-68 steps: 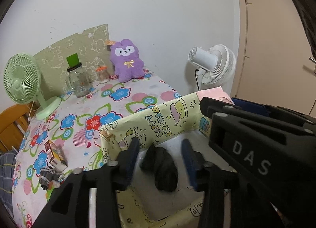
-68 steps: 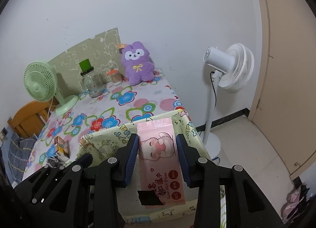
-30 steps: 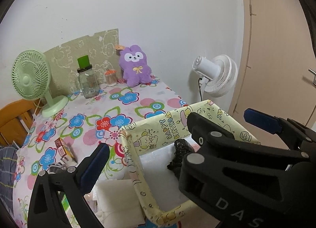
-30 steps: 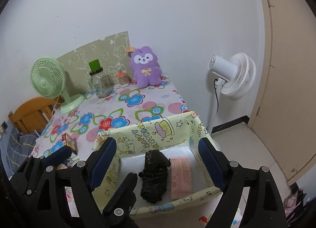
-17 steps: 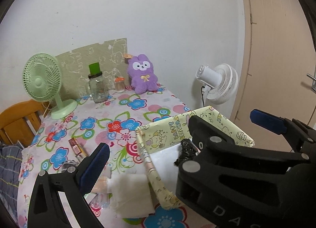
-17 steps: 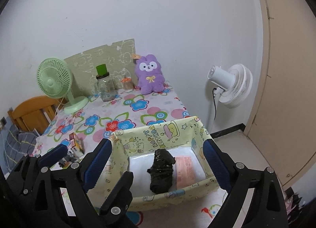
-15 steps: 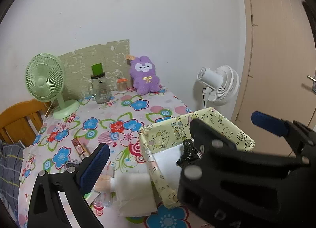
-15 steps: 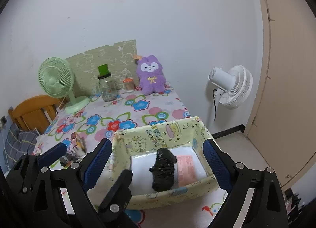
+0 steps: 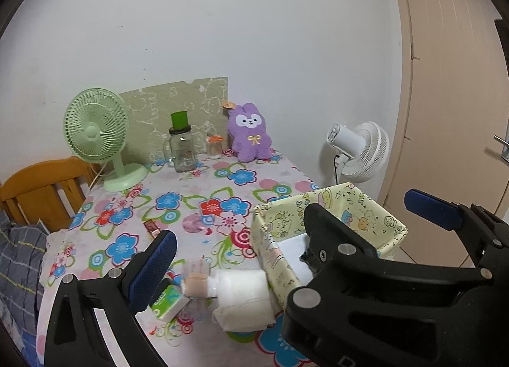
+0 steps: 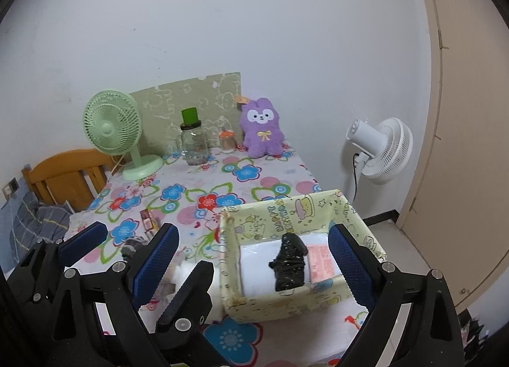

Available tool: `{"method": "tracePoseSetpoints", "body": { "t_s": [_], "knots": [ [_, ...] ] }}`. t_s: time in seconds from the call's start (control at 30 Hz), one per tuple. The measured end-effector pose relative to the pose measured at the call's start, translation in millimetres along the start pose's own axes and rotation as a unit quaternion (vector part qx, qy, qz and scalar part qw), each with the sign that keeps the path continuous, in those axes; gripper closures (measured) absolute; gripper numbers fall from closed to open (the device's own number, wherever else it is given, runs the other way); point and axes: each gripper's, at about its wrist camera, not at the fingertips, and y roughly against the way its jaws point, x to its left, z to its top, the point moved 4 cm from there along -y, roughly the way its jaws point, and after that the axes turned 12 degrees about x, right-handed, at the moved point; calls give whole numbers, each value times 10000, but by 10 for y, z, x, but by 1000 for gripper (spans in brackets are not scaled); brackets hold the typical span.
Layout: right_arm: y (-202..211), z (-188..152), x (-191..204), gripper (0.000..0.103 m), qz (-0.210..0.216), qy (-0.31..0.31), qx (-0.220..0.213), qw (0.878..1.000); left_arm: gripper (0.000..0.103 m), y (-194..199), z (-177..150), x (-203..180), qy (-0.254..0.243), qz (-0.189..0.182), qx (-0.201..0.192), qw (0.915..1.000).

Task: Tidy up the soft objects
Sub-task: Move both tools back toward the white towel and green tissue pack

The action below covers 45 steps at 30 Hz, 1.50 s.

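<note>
A yellow cartoon-print box (image 10: 356, 219) stands at the table's near right corner; it also shows in the left wrist view (image 9: 273, 239). Inside lie a black plastic bundle (image 10: 289, 260), a pink wipes pack (image 10: 321, 260) and a white pad (image 10: 254, 263). Left of the box lie a white folded cloth (image 9: 243, 298), a beige roll (image 9: 195, 282) and a green tissue pack (image 9: 168, 301). A purple plush bunny (image 10: 262, 133) sits at the back. My right gripper (image 10: 251, 259) is open and empty above the box. My left gripper (image 9: 286, 236) is open and empty above the cloth and box edge.
A green desk fan (image 10: 117, 131), a glass jar with a green lid (image 10: 194, 141) and a small orange-lidded jar (image 10: 226, 141) stand at the back. A small snack box (image 10: 147, 219) lies mid-left. A white floor fan (image 10: 381, 149) stands right of the table, a wooden chair (image 10: 66, 176) left.
My right gripper let go of the pink wipes pack, which now lies in the box. Both grippers opened wide and drew back and up from the box.
</note>
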Motion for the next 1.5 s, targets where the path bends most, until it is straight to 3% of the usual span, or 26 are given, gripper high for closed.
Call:
{"method": "tracePoseSetpoints", "body": {
  "t_s": [0.9,1.5],
  "knots": [
    [19,-199,711,6,149,283,-276,9991,0,123,-327,685,256,281,-143,9992],
    [-625,-491,965,6,260,298,239,9989,0,-395,-675,1014,611,352,349,9969]
  ]
}}
